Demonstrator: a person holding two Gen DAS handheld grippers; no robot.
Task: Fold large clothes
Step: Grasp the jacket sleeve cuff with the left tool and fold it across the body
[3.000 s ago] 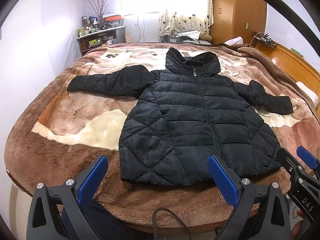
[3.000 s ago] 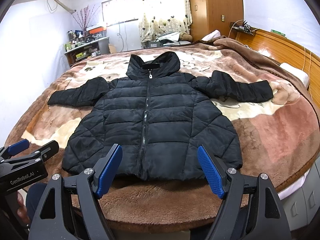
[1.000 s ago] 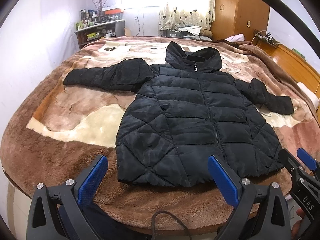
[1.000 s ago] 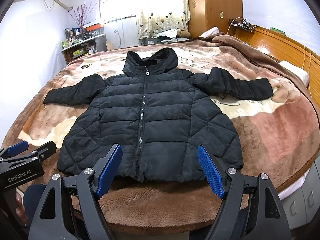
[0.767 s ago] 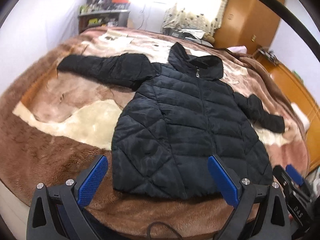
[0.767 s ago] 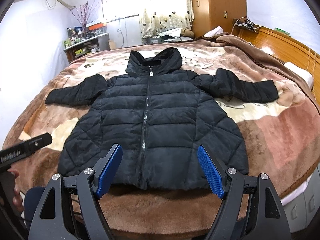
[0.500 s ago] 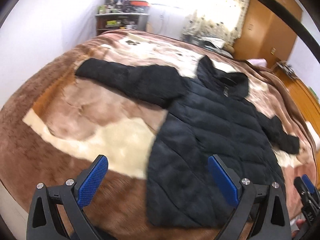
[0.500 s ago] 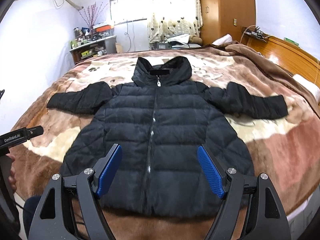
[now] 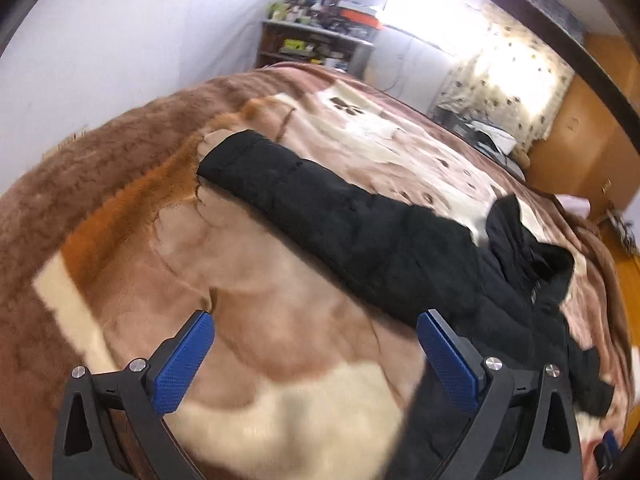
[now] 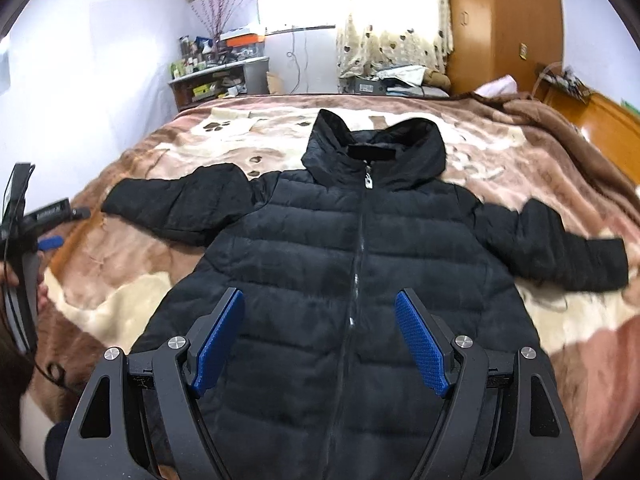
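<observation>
Nothing's folded yet as far as I can tell: the jacket [image 10: 360,264] lies flat and zipped on the blanket [image 10: 560,152], both sleeves spread out. Left gripper [image 9: 316,364] hangs wide open above the blanket beside the jacket's sleeve [image 9: 320,216], holding nothing. Right gripper [image 10: 320,340] is spread open over the jacket's lower front, empty too.

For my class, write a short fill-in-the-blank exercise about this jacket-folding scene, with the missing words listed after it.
1. The jacket lying on the blanket is ____ in colour.
2. Its zipper is ____ all the way up.
3. Both sleeves lie spread out, and the left gripper points toward the jacket's sleeve with its jaws ____.
4. The right gripper holds ____.

Missing words: black; closed; open; nothing
</observation>
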